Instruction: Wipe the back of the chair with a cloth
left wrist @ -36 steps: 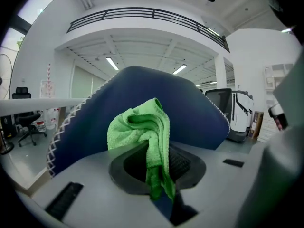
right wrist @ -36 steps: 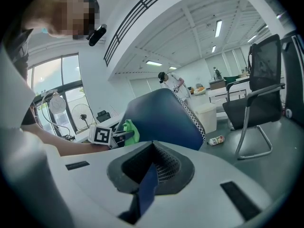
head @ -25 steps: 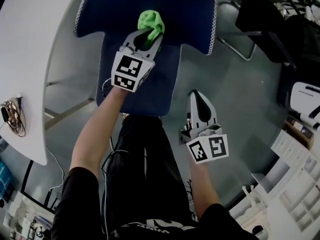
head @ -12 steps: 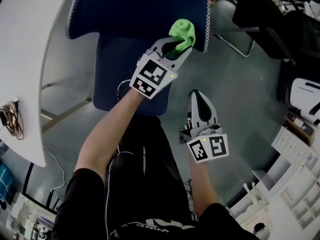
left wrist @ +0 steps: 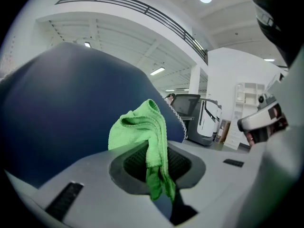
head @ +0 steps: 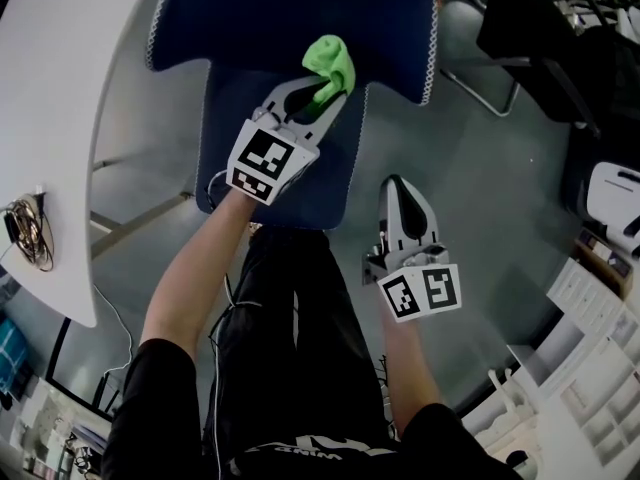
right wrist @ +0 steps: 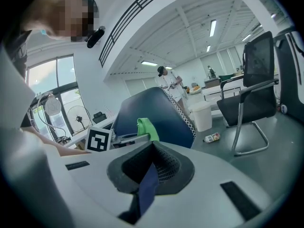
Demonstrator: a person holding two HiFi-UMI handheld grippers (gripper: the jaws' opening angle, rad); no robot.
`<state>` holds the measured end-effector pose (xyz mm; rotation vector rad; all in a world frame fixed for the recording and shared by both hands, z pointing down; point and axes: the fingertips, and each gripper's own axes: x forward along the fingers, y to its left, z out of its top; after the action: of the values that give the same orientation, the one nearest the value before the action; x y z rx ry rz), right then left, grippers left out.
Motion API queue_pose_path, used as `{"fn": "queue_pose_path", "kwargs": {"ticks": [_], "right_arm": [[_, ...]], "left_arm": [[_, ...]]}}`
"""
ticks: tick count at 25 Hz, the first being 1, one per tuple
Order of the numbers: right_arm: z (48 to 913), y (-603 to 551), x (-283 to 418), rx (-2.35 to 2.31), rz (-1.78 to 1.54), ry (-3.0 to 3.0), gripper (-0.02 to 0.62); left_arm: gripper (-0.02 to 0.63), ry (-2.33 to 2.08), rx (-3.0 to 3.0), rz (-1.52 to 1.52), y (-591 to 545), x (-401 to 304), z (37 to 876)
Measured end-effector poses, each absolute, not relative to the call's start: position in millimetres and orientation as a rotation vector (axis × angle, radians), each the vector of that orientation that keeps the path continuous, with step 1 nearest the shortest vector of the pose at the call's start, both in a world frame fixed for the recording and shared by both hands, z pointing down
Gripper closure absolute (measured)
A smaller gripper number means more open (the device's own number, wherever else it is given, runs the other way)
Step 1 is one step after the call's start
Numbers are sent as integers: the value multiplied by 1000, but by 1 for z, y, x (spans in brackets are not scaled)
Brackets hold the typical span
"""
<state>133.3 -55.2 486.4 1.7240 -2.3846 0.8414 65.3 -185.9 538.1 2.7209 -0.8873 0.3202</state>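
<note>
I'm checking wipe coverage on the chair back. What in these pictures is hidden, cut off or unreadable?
- Contact spot: in the left gripper view the green cloth itself covers where it meets the chair back.
- Chair back's top: cut off by the head view's upper edge.
- Chair base: hidden under the seat in the head view.
- Bottle, right gripper view: label too small to read.

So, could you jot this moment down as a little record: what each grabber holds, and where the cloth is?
Left gripper: shut on the green cloth
Cloth position: against the blue chair, where its wide part meets the narrow part
Right gripper: shut, empty, apart from the chair, over the grey floor
Nearby: white table at the left
</note>
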Motion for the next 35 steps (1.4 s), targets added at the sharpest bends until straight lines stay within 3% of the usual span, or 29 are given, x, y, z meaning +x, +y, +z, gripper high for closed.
{"fn": "queue_pose_path", "kwargs": {"ticks": [17, 28, 35], "right_arm": [[494, -66, 109, 1633, 835, -2414, 598], [507, -62, 106, 1634, 865, -2379, 598], [513, -55, 116, 1661, 883, -2345, 598]], "left_arm": [[537, -1388, 2373, 476, -203, -121, 614], [537, -1506, 2211, 537, -208, -164, 665], [538, -1537, 2168, 531, -227, -156, 679]]}}
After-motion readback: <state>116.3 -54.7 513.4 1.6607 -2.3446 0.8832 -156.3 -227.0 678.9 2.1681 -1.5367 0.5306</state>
